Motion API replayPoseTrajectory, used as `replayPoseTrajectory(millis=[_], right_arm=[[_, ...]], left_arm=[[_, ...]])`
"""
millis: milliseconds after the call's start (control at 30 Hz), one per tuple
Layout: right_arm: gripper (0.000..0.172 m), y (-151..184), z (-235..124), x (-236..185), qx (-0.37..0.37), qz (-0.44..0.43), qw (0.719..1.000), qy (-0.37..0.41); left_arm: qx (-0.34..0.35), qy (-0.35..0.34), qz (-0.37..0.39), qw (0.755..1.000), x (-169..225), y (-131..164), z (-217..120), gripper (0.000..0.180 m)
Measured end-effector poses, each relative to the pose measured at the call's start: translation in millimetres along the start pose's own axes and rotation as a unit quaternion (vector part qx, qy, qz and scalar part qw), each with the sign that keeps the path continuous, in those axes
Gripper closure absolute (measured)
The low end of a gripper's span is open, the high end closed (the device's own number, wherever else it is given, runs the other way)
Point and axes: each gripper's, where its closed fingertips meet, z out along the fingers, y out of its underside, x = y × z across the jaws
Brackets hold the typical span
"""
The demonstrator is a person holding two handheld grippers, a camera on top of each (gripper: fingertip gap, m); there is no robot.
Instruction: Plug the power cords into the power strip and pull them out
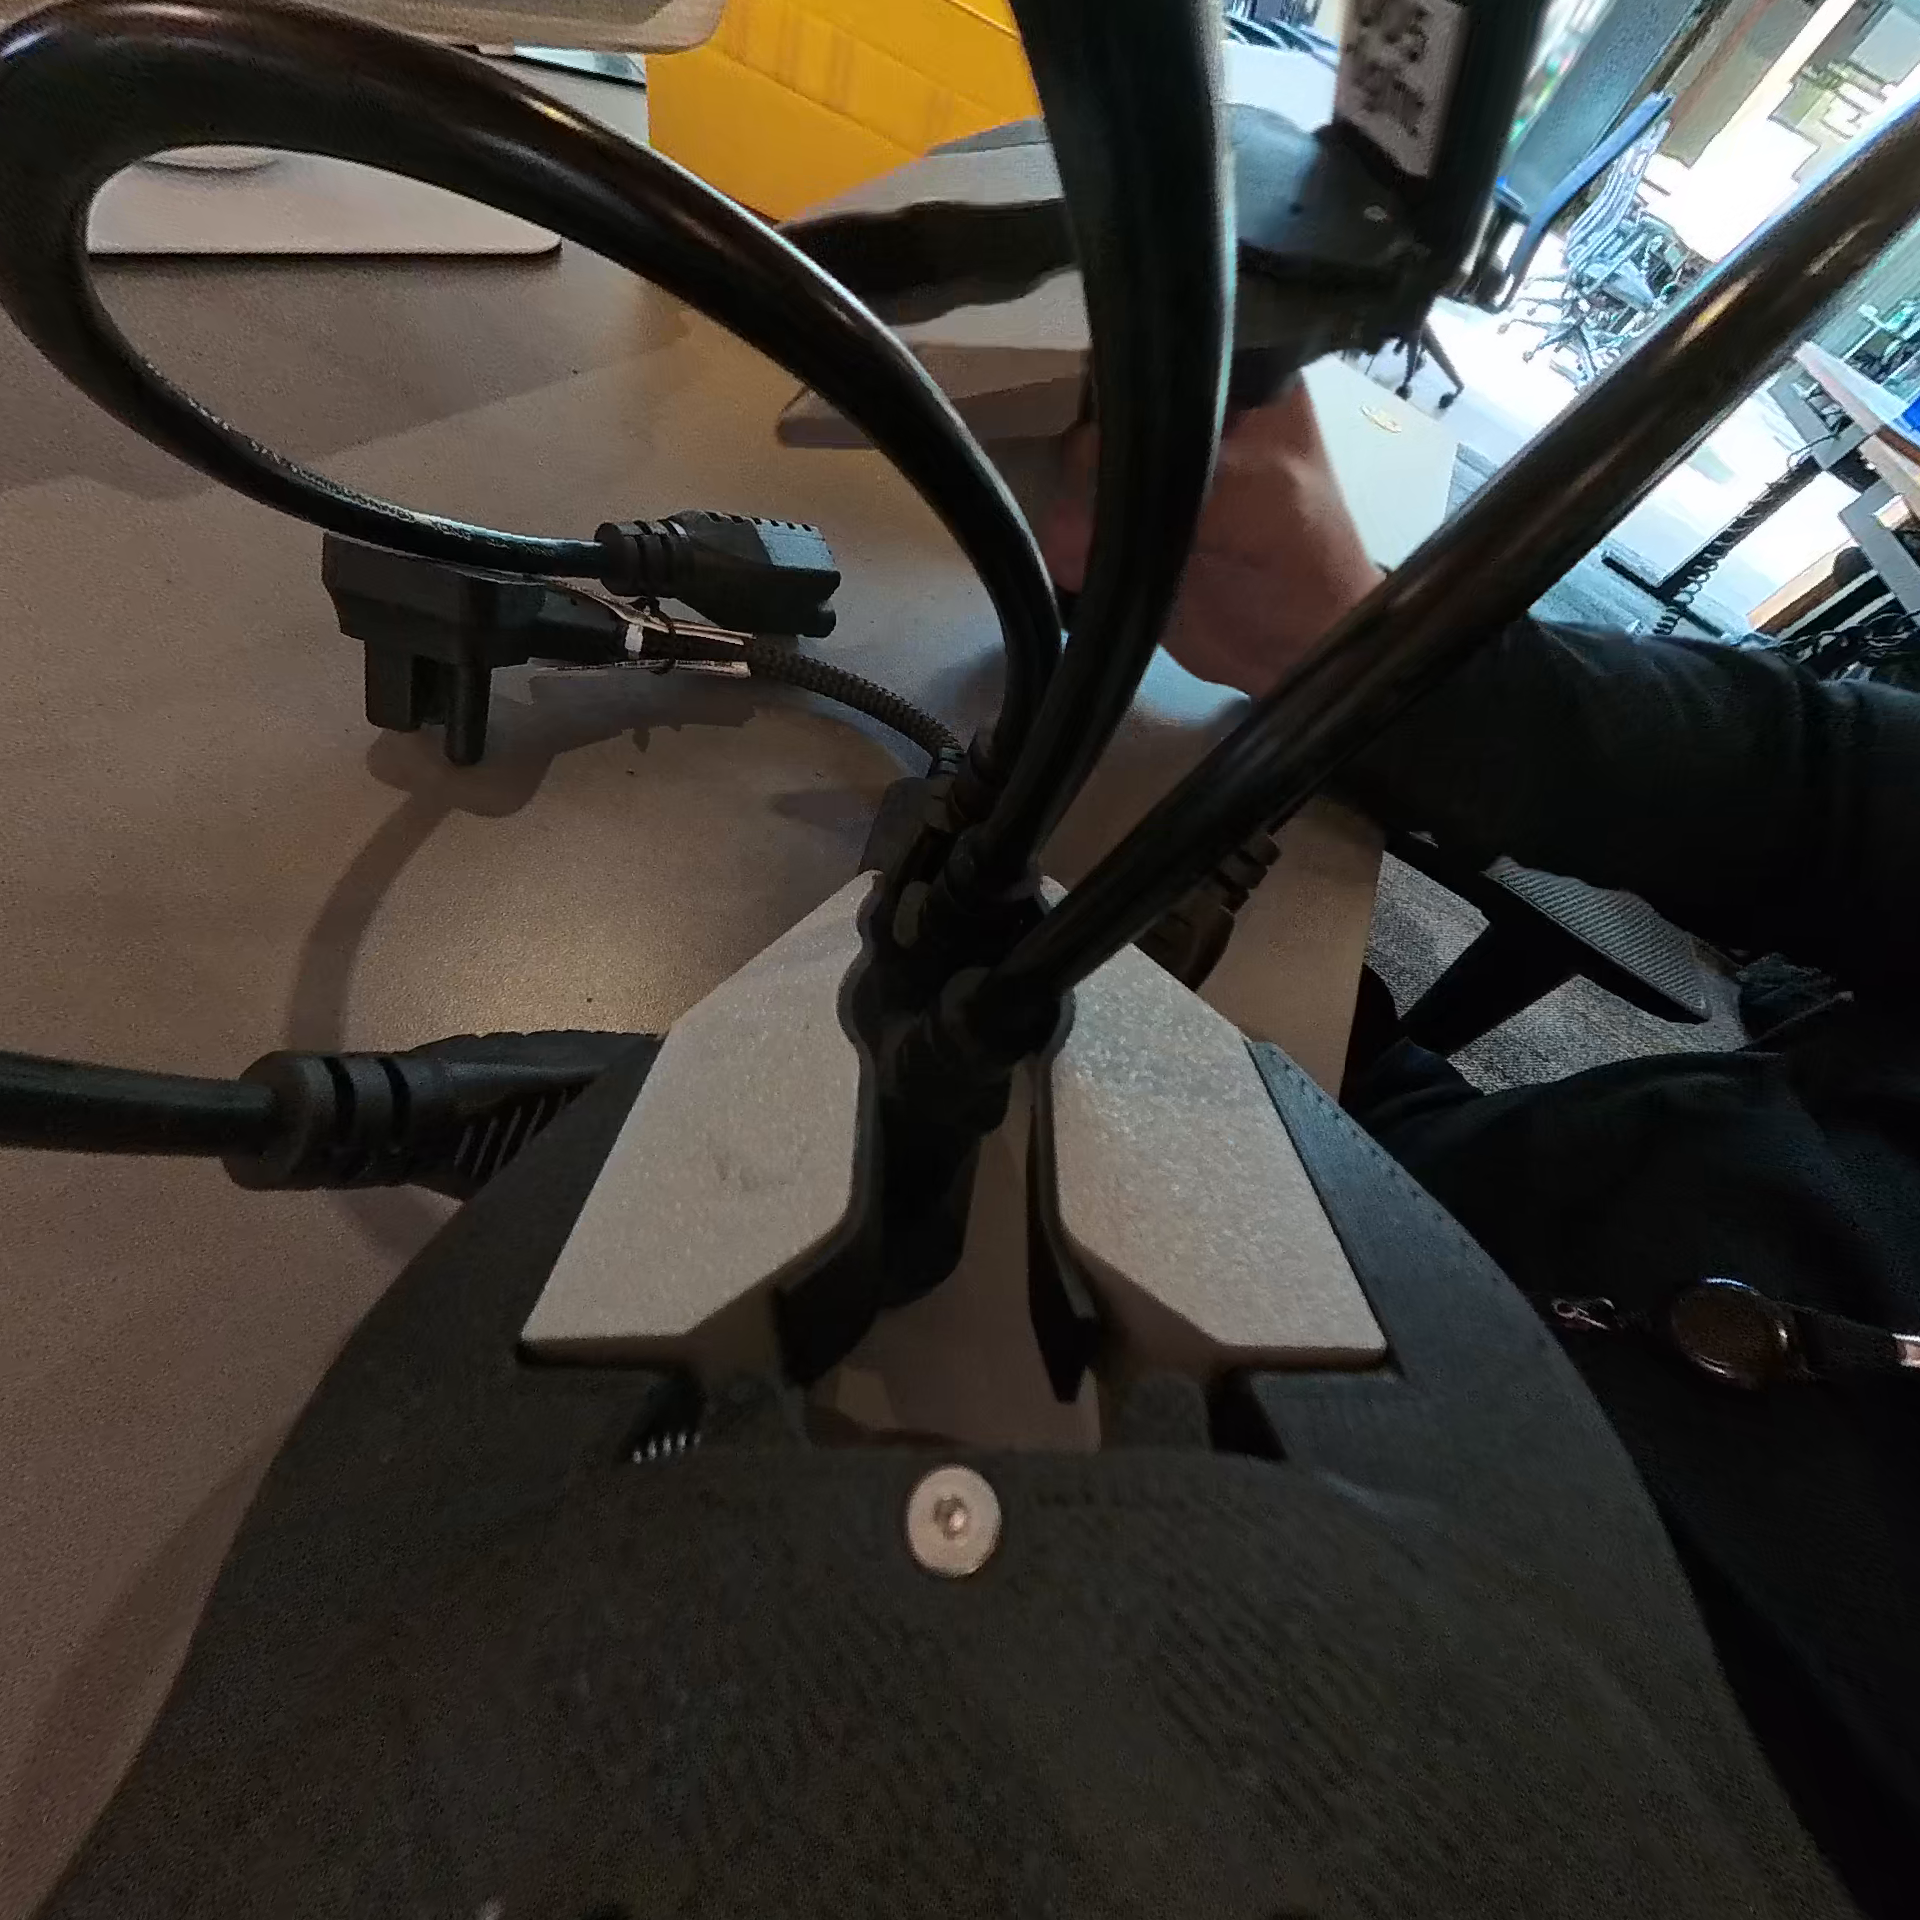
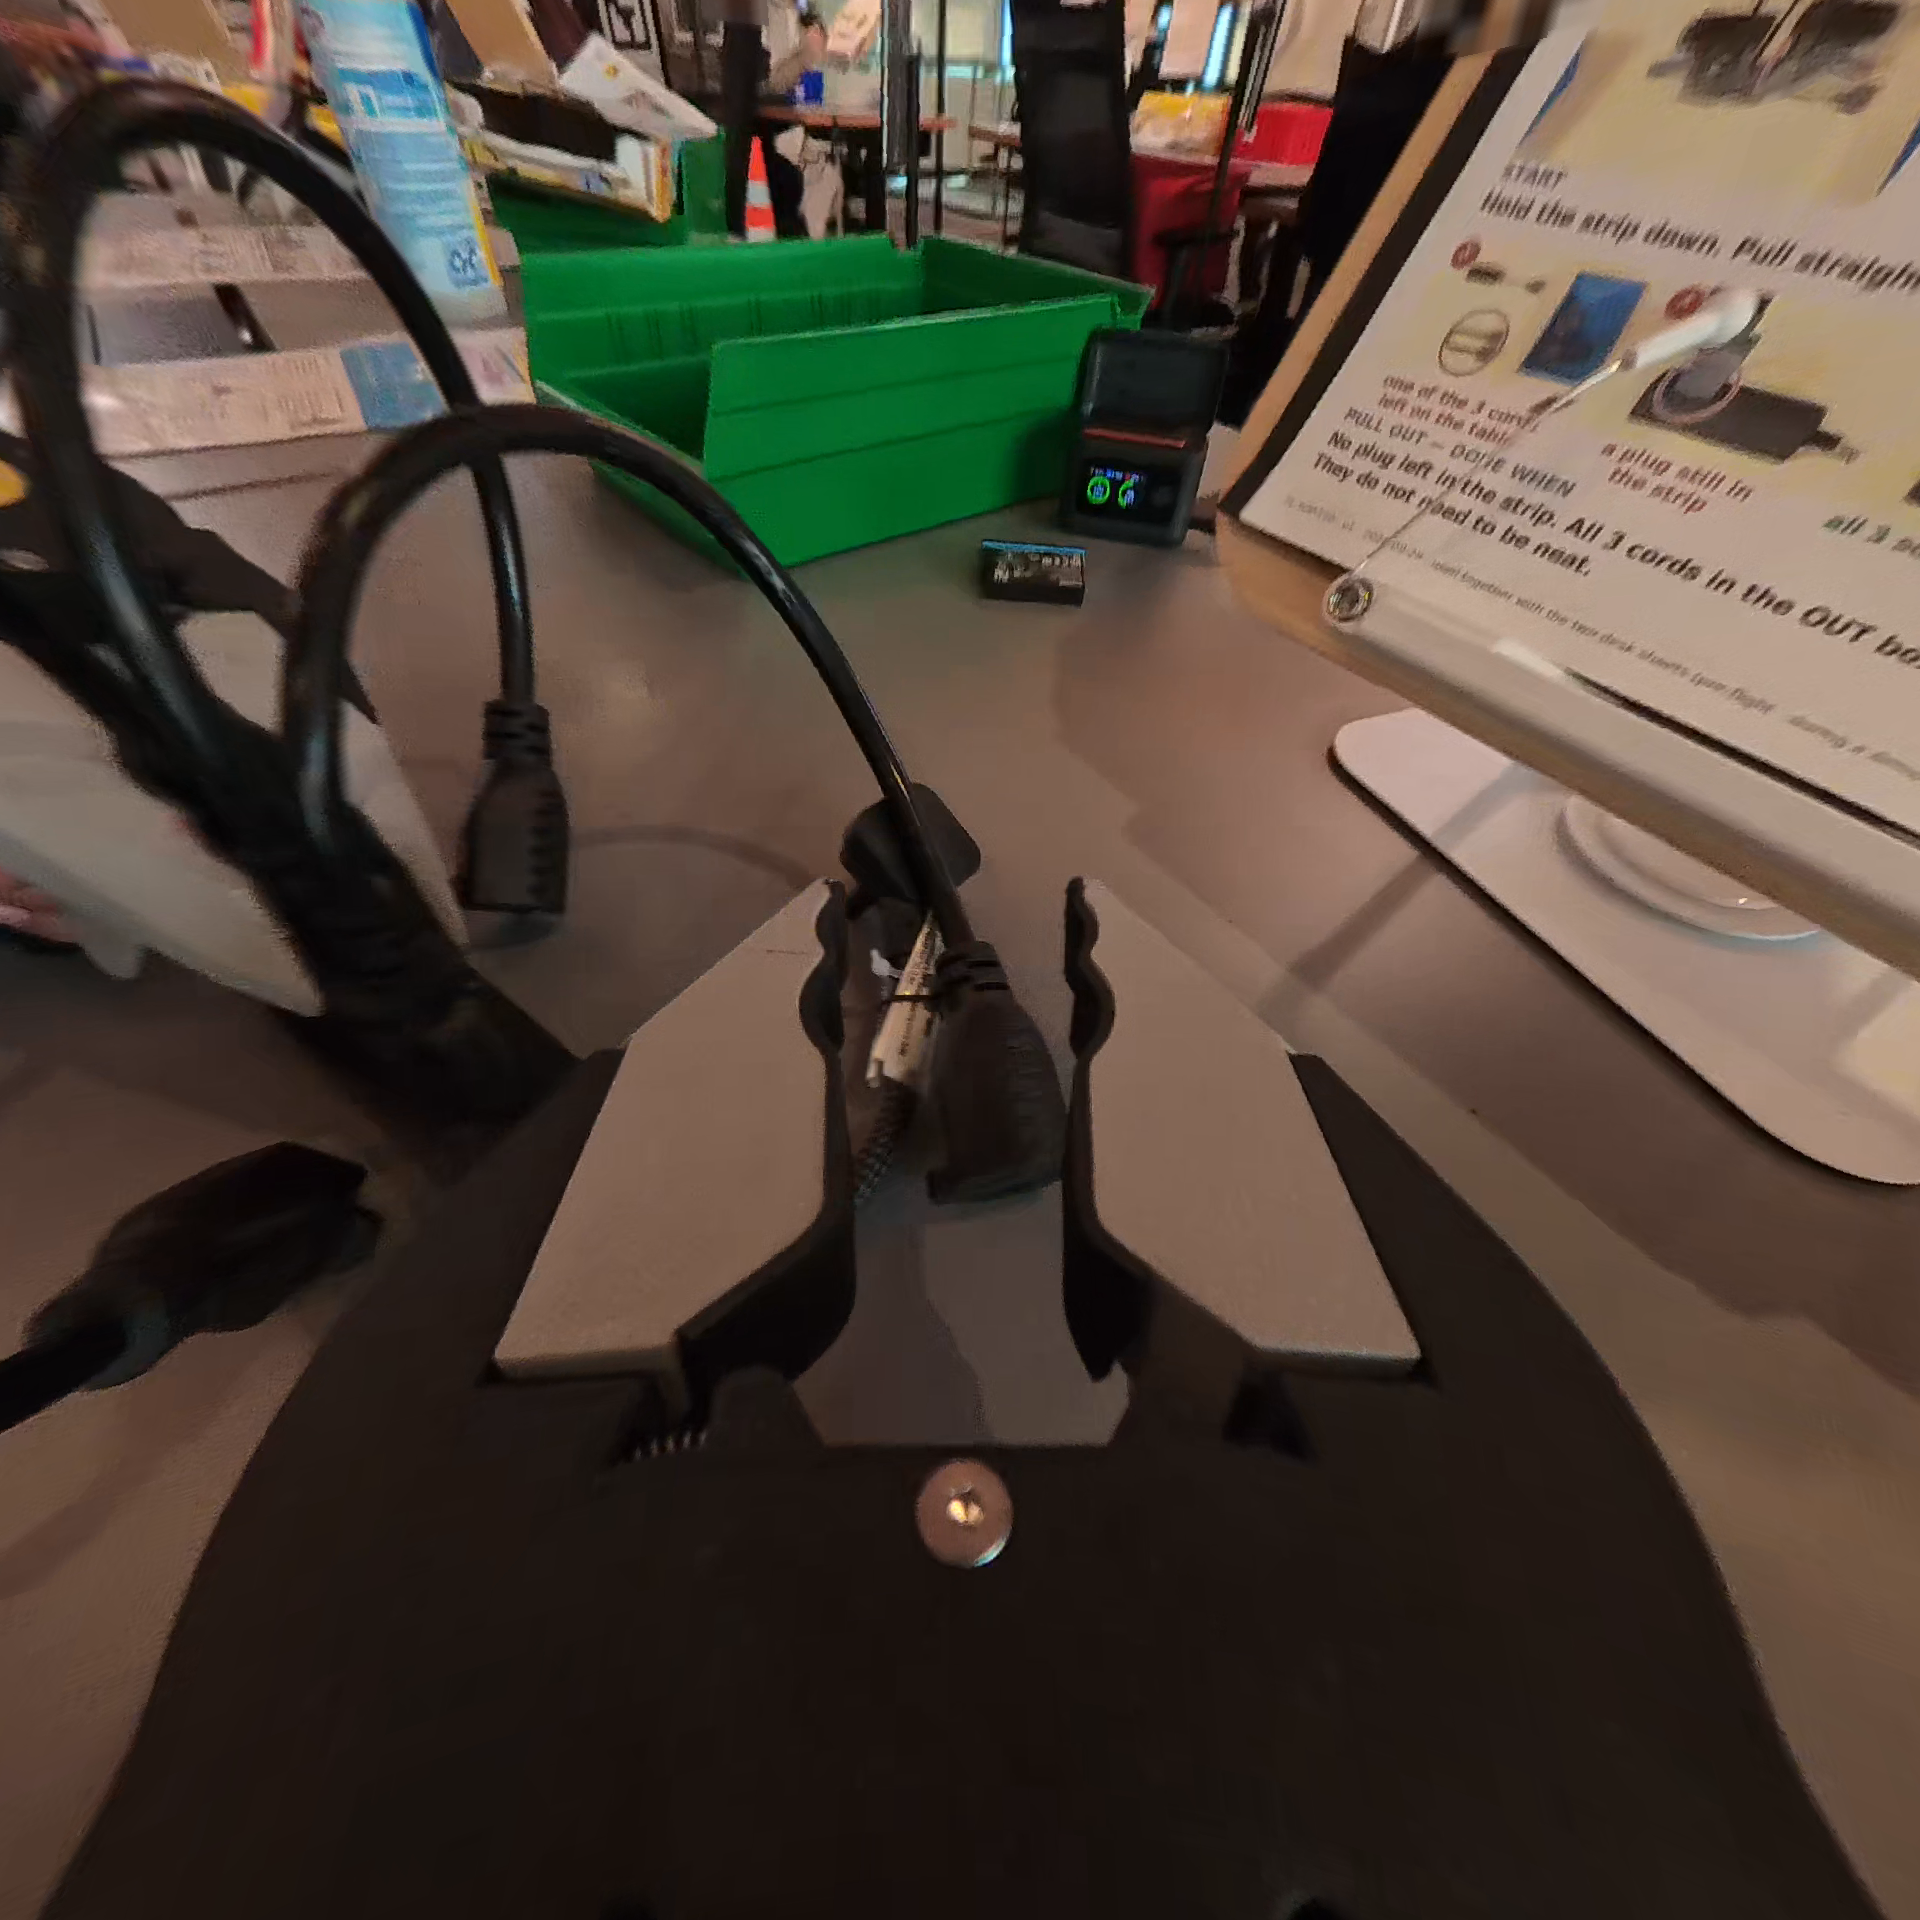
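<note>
Dim, warm light is cast on the tabletop [image 1: 260, 935], where soft cord shadows are seen. Daylight is blown out at the far right. Edges are bent by wide-angle distortion; motion blur is seen at the sides.

Left gripper [image 1: 961, 997]: low over table, fingers closed on black power strip, pads pressing both sides. Right gripper [image 2: 951, 935]: fingers spread, pads clear of cord plug between them. Bare hand [image 1: 1226, 582], dark sleeve behind.
</note>
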Motion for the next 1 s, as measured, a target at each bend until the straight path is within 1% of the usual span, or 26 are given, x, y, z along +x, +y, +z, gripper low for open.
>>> replayPoseTrajectory(millis=[67, 167, 200, 267, 300, 333, 367, 400, 433, 533, 600, 667, 767, 867, 933, 1000], right_arm=[[0.129, 11, 15, 7, -0.033, -0.003, 0.999, -0.011], [0.122, 29, 34, 4, -0.100, 0.012, 0.993, -0.060], [0.123, 36, 37, 3, -0.124, 0.009, 0.990, -0.069], [0.127, 51, 41, 7, -0.174, -0.017, 0.983, -0.062], [0.126, 54, 42, 6, -0.183, -0.025, 0.981, -0.065], [0.133, 53, 41, 2, -0.182, -0.026, 0.980, -0.077], [0.149, 53, 39, 0, -0.180, -0.028, 0.980, -0.081], [0.154, 51, 36, 5, -0.180, -0.039, 0.981, -0.065], [0.154, 49, 33, 11, -0.177, -0.062, 0.981, -0.042], [0.154, 25, 16, 29, -0.122, -0.110, 0.986, 0.027], [0.155, 1, -5, 47, -0.070, -0.110, 0.988, 0.086], [0.154, -20, -30, 66, -0.012, -0.092, 0.986, 0.137], [0.153, -40, -63, 85, 0.060, -0.057, 0.981, 0.173], [0.150, -53, -84, 95, 0.107, -0.065, 0.968, 0.218], [0.149, -60, -90, 92, 0.126, -0.088, 0.959, 0.237], [0.150, -60, -85, 86, 0.126, -0.095, 0.961, 0.225]], left_arm=[[0.000, 0.000, 0.000, 1.000, 0, 0, 0, 0.157], [0.000, 0.000, 0.000, 1.000, 0, 0, 0, 0.157], [0.000, 0.000, 0.000, 1.000, 0, 0, 0, 0.157], [0.000, 0.000, -0.001, 1.000, 0, 0, 0, 0.157], [0.000, -0.001, 0.000, 1.000, 0, 0, 0, 0.157], [0.000, -0.002, 0.000, 1.000, 0, 0, 0, 0.157], [0.000, -0.001, 0.000, 1.000, 0, 0, 0, 0.157], [0.000, 0.000, 0.000, 1.000, 0, 0, 0, 0.157], [0.000, 0.000, 0.000, 1.000, 0, 0, 0, 0.157], [0.000, -0.001, 0.002, 1.000, 0, 0, 0, 0.157], [-0.001, -0.003, 0.005, 1.000, 0, 0, 0, 0.157], [-0.002, -0.006, 0.009, 1.000, 0, 1, 1, 0.157], [-0.003, -0.009, 0.015, 1.000, 1, 1, 1, 0.157], [-0.005, -0.008, 0.021, 1.000, 3, 1, 2, 0.156], [-0.005, -0.005, 0.021, 1.000, 4, 1, 2, 0.156], [-0.005, -0.002, 0.020, 1.000, 4, 1, 2, 0.156]])
